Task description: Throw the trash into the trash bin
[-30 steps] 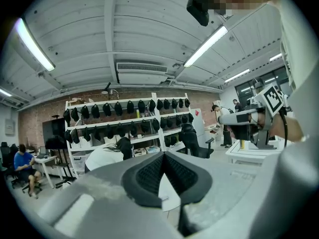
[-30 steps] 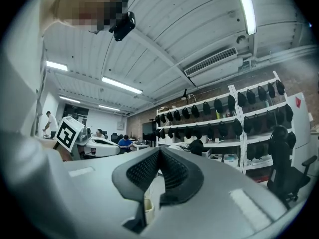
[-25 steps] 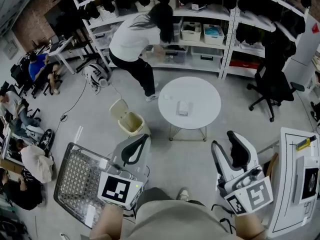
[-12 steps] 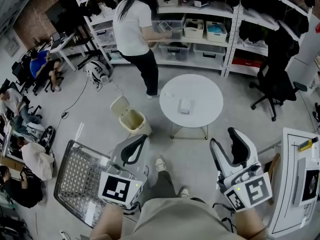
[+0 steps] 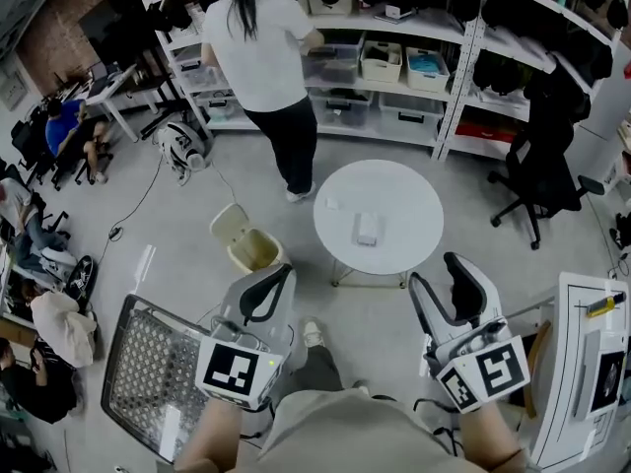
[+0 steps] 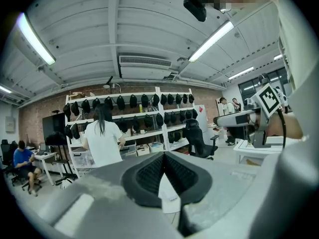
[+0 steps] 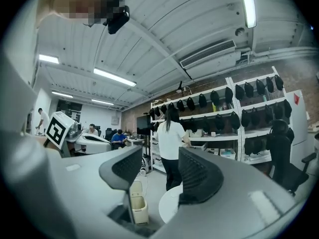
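Observation:
A small white piece of trash [image 5: 368, 228] lies on the round white table [image 5: 394, 190], with a tinier scrap [image 5: 332, 203] near the table's left edge. The beige trash bin [image 5: 253, 248] stands open-lidded on the floor left of the table, also in the right gripper view [image 7: 138, 206]. My left gripper [image 5: 284, 270] hovers short of the bin, its pads meeting at the tips [image 6: 163, 157], nothing held. My right gripper [image 5: 439, 274] hangs short of the table's near edge; its jaws have just been opening and stand apart [image 7: 159, 164] with nothing between them.
A person in a white shirt [image 5: 261, 57] stands at the shelving [image 5: 414, 77] behind the table. A wire basket cart [image 5: 158, 372] is at my lower left, a black office chair [image 5: 537, 166] at right, a white desk [image 5: 592, 353] at far right. Seated people [image 5: 74, 131] line the left.
Both grippers have drifted forward toward the table and bin. The right jaws have spread a little. The person at the shelves straightened up and stepped left.

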